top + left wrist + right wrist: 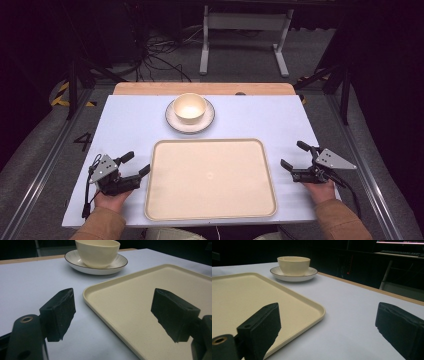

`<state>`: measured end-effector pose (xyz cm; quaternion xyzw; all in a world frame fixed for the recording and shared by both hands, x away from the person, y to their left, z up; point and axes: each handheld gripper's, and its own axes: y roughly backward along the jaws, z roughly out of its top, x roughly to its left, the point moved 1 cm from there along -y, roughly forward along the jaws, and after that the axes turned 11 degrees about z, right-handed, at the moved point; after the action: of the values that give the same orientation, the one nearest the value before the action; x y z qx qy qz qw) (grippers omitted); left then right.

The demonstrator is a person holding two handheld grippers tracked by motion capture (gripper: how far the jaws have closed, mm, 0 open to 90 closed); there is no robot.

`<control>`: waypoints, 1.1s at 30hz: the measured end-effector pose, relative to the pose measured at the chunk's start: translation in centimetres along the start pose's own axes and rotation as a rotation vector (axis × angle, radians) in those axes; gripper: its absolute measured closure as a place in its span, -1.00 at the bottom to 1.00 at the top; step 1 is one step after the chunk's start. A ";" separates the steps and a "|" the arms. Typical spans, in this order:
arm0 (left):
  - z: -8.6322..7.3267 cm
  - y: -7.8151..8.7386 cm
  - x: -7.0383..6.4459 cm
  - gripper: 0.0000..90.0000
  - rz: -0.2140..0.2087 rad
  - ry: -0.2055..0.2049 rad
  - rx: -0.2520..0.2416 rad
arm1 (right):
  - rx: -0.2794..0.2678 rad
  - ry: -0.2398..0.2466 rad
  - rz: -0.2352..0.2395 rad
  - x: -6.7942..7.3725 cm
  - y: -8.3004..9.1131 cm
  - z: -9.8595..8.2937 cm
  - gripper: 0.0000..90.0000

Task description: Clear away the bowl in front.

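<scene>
A cream tray (210, 179) lies bare at the table's (130, 120) middle, its long side toward the person. A bowl (189, 107) sits in a saucer (172, 118) just past the tray's far rim, at 12 o'clock. That layout suggests the tray is meant to receive the pair.

The left gripper (139, 164) rests at the tray's 9 o'clock, jaws spread wide and holding nothing, one over the tray's rim. The right gripper (295, 156) mirrors it at 3 o'clock, jaws likewise apart and empty. Both hands lie low on the table and aim toward the bowl, probably poised to reach for it.
</scene>
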<state>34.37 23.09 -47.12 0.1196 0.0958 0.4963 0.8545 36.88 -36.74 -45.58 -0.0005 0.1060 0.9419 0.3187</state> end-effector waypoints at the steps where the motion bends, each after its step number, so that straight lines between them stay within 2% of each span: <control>1: 0.0 0.0 0.0 -0.55 0.001 -0.001 -0.001 | 0.000 0.000 0.000 0.0 0.0 0.0 -0.86; 14: 0.1 -0.1 -0.2 -0.55 0.003 -0.020 0.007 | 0.000 0.000 -0.001 0.0 0.0 0.0 -0.86; 18: 0.3 -0.1 -0.4 -0.55 0.031 -0.067 0.025 | 0.000 -0.001 -0.001 0.0 0.0 0.0 -0.86; 20: 0.7 0.0 -0.5 -0.55 0.017 -0.047 0.024 | 0.003 -0.004 -0.002 0.0 0.0 0.0 -0.86; 24: 1.2 0.2 -0.9 -0.55 0.012 -0.057 0.018 | 0.002 -0.001 -0.002 0.0 0.0 0.0 -0.86; 27: 1.5 0.4 -1.1 -0.56 0.007 -0.041 0.013 | 0.002 -0.001 -0.003 0.0 0.0 0.0 -0.86; 33: 2.2 1.0 -1.2 -0.56 0.003 -0.048 -0.008 | 0.003 -0.005 -0.004 0.0 0.0 0.0 -0.86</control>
<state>33.60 22.27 -44.72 0.1284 0.0731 0.4949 0.8563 36.90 -36.74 -45.57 0.0019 0.1066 0.9411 0.3208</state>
